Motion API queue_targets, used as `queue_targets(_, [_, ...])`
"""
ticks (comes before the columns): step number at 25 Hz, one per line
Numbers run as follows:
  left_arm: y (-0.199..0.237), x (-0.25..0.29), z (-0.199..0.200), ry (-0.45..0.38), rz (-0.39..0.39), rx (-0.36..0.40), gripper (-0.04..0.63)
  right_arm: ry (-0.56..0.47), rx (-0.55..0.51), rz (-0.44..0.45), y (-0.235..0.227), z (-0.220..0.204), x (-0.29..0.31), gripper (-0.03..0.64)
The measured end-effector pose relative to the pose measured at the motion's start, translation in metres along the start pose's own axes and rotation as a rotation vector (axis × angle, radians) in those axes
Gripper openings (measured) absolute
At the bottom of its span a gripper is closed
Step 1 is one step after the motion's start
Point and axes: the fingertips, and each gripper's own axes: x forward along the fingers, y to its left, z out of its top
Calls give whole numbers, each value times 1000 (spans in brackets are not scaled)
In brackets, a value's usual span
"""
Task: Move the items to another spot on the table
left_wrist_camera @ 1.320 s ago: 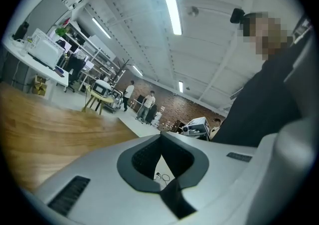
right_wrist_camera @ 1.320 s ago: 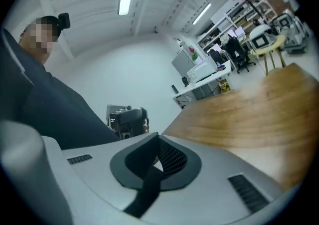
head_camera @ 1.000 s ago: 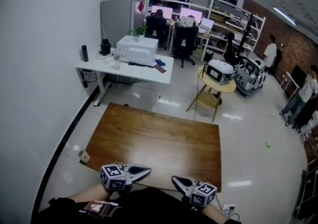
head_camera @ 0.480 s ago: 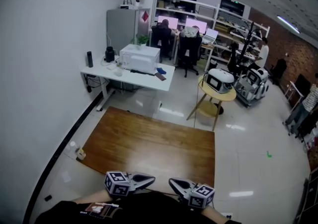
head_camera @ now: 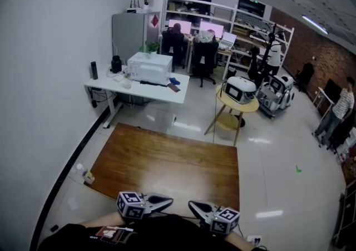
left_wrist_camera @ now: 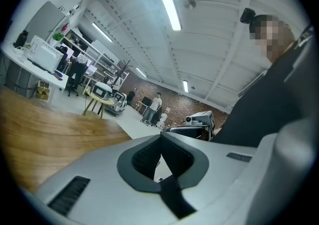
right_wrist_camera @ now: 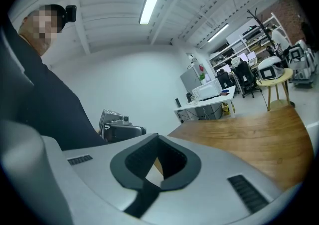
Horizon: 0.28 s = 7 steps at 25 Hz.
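Table [head_camera: 167, 161] of brown wood lies ahead, floor [head_camera: 267, 155] open beyond its right edge, wall [head_camera: 44, 105] near its left. At its near edge (tips facing each other), 2 tools: left gripper [head_camera: 167, 200] and right gripper [head_camera: 193, 206], both pinched closed, empty.

On my feed the wooden table [head_camera: 167, 169] sits in the lower middle, its brown top showing plain grain, and it stands on a pale glossy floor [head_camera: 278, 149]. On the floor just beside the table's near left corner I see a small bottle [head_camera: 84, 175]. Beyond the table's far left corner stands a white desk [head_camera: 111, 85] carrying a white box-like machine [head_camera: 149, 68] and a dark flask [head_camera: 94, 70]. Beyond its far right corner, a round yellow side table [head_camera: 245, 109] bears a white appliance [head_camera: 240, 88]
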Motion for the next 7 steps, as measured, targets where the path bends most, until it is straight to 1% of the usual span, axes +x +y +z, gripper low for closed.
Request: queue_targets(7, [-1,-4,7,-7,-15,-5,2,-7,6,8,4,1,4,0])
